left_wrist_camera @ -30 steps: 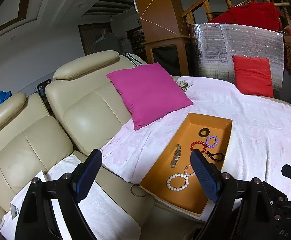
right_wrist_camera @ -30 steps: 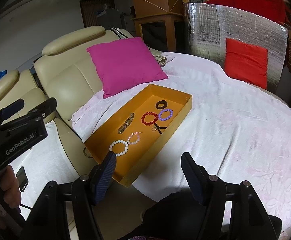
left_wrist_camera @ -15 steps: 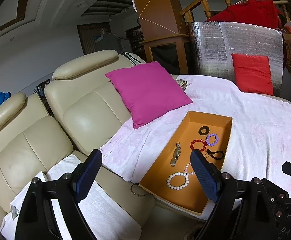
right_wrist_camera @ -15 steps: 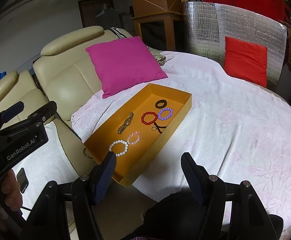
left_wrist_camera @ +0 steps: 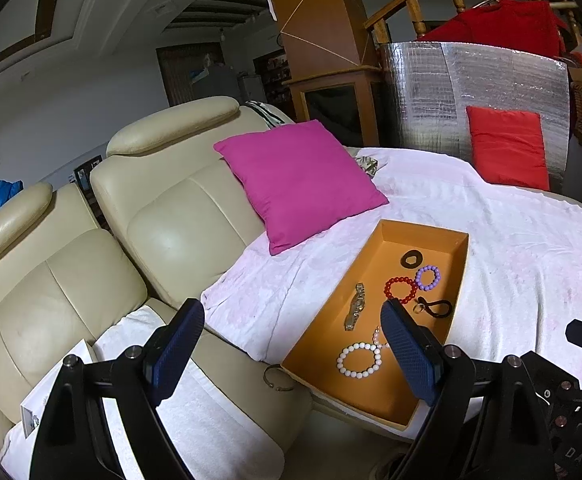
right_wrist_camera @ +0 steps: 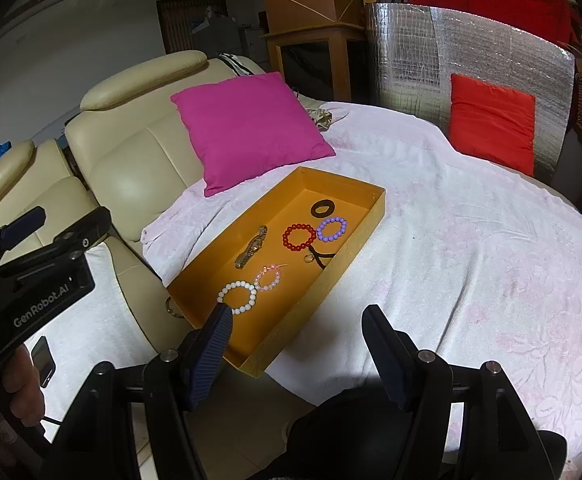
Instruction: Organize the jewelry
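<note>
An orange tray [left_wrist_camera: 462,264] [right_wrist_camera: 355,248] lies on the white-covered table. Inside are a white bead bracelet [left_wrist_camera: 358,360] [right_wrist_camera: 238,298], a pink bracelet [right_wrist_camera: 267,278], a red bracelet [left_wrist_camera: 401,289] [right_wrist_camera: 299,236], a purple bracelet [left_wrist_camera: 427,277] [right_wrist_camera: 331,229], a dark ring [left_wrist_camera: 411,258] [right_wrist_camera: 322,209], a watch [left_wrist_camera: 355,312] [right_wrist_camera: 252,247] and a black loop [left_wrist_camera: 435,307] [right_wrist_camera: 319,258]. A metal bangle [left_wrist_camera: 278,378] [right_wrist_camera: 172,306] lies outside the tray's near left corner. My left gripper [left_wrist_camera: 293,344] and right gripper [right_wrist_camera: 297,338] are open and empty, held short of the tray.
A magenta cushion [left_wrist_camera: 299,180] [right_wrist_camera: 251,128] leans on the cream sofa [left_wrist_camera: 163,216]. A red cushion [left_wrist_camera: 507,148] rests against a silver foil panel [right_wrist_camera: 467,56] at the back. A phone [right_wrist_camera: 43,360] lies on the white towel over the sofa seat.
Both views have shifted only slightly. Both grippers stay open and nothing in the tray has moved.
</note>
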Demonstrator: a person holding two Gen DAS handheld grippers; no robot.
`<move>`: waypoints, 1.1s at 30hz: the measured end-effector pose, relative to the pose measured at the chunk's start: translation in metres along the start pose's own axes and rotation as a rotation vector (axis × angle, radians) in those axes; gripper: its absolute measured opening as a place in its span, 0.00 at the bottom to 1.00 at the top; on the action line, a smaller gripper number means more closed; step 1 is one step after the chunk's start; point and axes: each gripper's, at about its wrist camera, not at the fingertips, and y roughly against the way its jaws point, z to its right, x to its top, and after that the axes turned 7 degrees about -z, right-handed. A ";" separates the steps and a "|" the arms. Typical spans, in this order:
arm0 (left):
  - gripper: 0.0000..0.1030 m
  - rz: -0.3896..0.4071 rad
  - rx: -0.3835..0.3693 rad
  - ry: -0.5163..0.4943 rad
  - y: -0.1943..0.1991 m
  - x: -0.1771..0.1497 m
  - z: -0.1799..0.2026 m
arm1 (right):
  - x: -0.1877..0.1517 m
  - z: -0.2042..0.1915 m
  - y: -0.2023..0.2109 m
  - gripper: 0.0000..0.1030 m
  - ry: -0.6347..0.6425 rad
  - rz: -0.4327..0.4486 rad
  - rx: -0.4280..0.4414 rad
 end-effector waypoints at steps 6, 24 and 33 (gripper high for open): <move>0.87 -0.005 -0.003 0.005 -0.002 0.000 -0.003 | 0.002 0.000 -0.002 0.69 -0.003 -0.002 -0.004; 0.87 -0.026 -0.020 0.024 -0.019 -0.001 -0.011 | 0.021 0.001 -0.012 0.69 -0.005 0.005 -0.053; 0.87 -0.049 -0.016 0.049 -0.045 0.008 -0.018 | 0.045 -0.002 -0.040 0.69 0.019 -0.006 -0.081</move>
